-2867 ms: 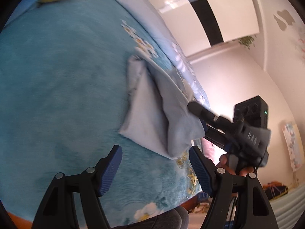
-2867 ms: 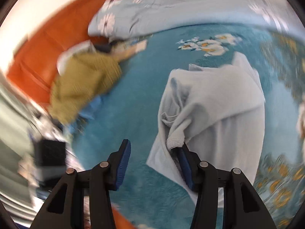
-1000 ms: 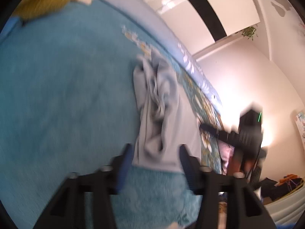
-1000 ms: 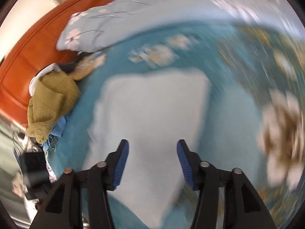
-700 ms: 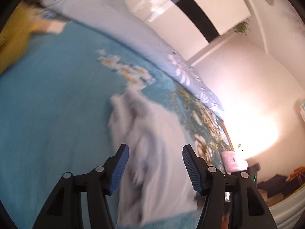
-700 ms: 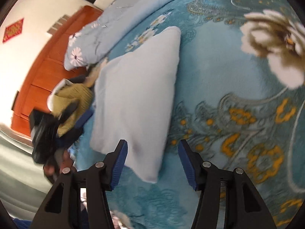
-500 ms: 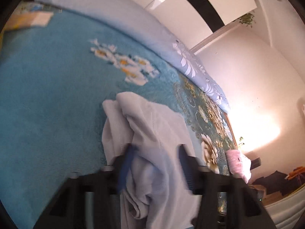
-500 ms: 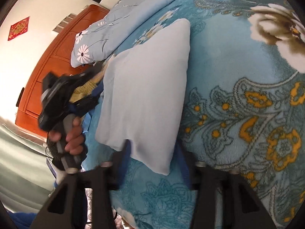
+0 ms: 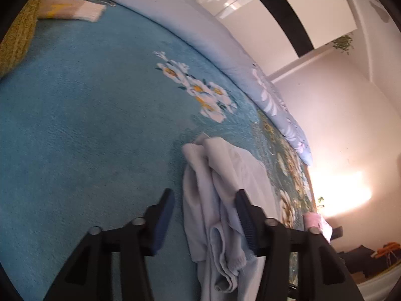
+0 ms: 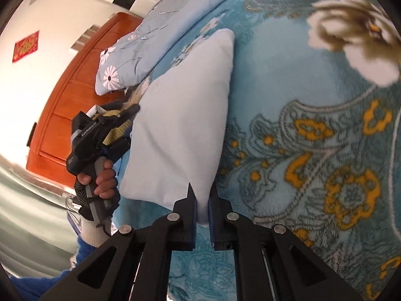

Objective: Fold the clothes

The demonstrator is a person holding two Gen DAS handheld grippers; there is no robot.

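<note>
A pale blue-grey garment [image 10: 185, 115] lies folded on the teal flowered bed blanket [image 10: 313, 115]. My right gripper [image 10: 203, 205] is shut on the garment's near corner. In the left wrist view the same garment [image 9: 225, 188] shows a bunched, rolled edge with a cuff. My left gripper [image 9: 204, 210] is open, its fingers on either side of that bunched edge, close above the blanket [image 9: 87, 125]. The left gripper also shows in the right wrist view [image 10: 100, 135], held in a gloved hand at the garment's far side.
A light blue flowered duvet [image 9: 200, 32] lies along the far edge of the bed. A mustard knitted garment [image 9: 15, 37] sits at the far left. An orange wooden headboard [image 10: 65, 115] stands behind the left gripper. A pink item [image 9: 313, 220] lies past the bed's edge.
My right gripper has closed onto the garment's near corner. My left gripper has come down over the bunched edge and stays open.
</note>
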